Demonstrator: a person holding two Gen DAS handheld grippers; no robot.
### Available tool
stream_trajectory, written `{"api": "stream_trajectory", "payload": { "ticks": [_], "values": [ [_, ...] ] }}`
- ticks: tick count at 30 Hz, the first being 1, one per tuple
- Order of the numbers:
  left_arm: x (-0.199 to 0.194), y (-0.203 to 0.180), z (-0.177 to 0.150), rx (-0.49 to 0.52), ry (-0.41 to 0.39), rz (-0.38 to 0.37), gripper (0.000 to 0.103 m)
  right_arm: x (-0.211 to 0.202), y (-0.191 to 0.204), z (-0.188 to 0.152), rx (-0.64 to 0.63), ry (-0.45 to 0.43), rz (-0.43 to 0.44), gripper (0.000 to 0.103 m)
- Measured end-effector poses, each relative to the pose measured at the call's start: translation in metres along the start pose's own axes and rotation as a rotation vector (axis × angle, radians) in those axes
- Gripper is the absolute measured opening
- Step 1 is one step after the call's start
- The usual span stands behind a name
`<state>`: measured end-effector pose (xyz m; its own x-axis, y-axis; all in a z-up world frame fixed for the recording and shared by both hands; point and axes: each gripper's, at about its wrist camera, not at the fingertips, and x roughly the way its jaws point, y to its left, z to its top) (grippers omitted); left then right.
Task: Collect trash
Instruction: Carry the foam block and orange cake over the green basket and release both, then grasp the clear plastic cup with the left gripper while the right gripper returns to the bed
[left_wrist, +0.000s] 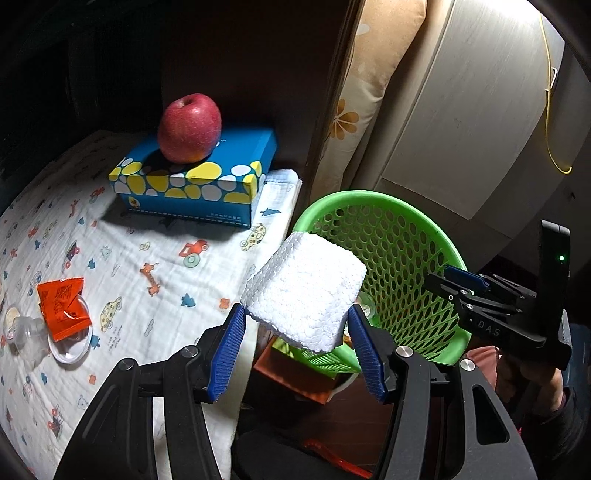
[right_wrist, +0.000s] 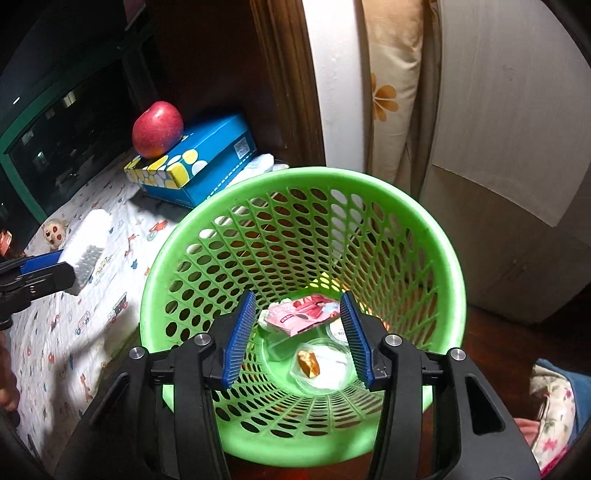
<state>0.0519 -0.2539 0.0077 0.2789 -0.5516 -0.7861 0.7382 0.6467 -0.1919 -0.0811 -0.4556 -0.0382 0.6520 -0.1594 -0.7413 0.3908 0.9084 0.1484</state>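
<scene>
My left gripper (left_wrist: 295, 317) is shut on a white foam block (left_wrist: 306, 288) and holds it in the air by the near rim of the green mesh basket (left_wrist: 388, 236). In the right wrist view my right gripper (right_wrist: 298, 299) stands open over the basket (right_wrist: 436, 258), with nothing between its pads. On the basket floor lie a pink wrapper (right_wrist: 303, 314) and a clear plastic cup (right_wrist: 325, 365) with a brown scrap in it. The foam block (right_wrist: 90, 240) and left gripper (right_wrist: 55, 266) show at the left edge. An orange wrapper (left_wrist: 62, 310) and clear cups (left_wrist: 70, 350) lie on the bed.
A red apple (left_wrist: 189, 127) sits on a blue tissue box (left_wrist: 199, 177) at the far end of the printed blanket (left_wrist: 129, 258). A flowered pillow (left_wrist: 354, 110) and a white cabinet (left_wrist: 461, 110) stand behind the basket. A small toy (right_wrist: 55, 230) lies on the bed.
</scene>
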Motion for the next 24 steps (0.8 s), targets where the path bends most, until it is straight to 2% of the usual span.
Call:
{"api": "stream_trajectory", "payload": {
  "ticks": [11, 14, 16, 18, 24],
  "values": [
    [0.040, -0.043, 0.012, 0.051, 0.058, -0.049, 0.056, -0.021, -0.021, -0.009, 0.042, -0.044, -0.006, 0.063],
    [0.049, -0.050, 0.013, 0.054, 0.068, -0.065, 0.056, -0.025, -0.026, -0.013, 0.057, -0.047, -0.004, 0.064],
    [0.054, -0.053, 0.013, 0.055, 0.075, -0.074, 0.058, -0.026, -0.029, -0.015, 0.063, -0.048, -0.004, 0.064],
    [0.057, -0.054, 0.012, 0.050, 0.079, -0.077, 0.067, -0.027, -0.031, -0.018, 0.067, -0.049, -0.005, 0.065],
    [0.054, -0.046, 0.005, 0.031, 0.075, -0.082, 0.067, -0.028, -0.030, -0.021, 0.071, -0.044, -0.003, 0.066]
  ]
}}
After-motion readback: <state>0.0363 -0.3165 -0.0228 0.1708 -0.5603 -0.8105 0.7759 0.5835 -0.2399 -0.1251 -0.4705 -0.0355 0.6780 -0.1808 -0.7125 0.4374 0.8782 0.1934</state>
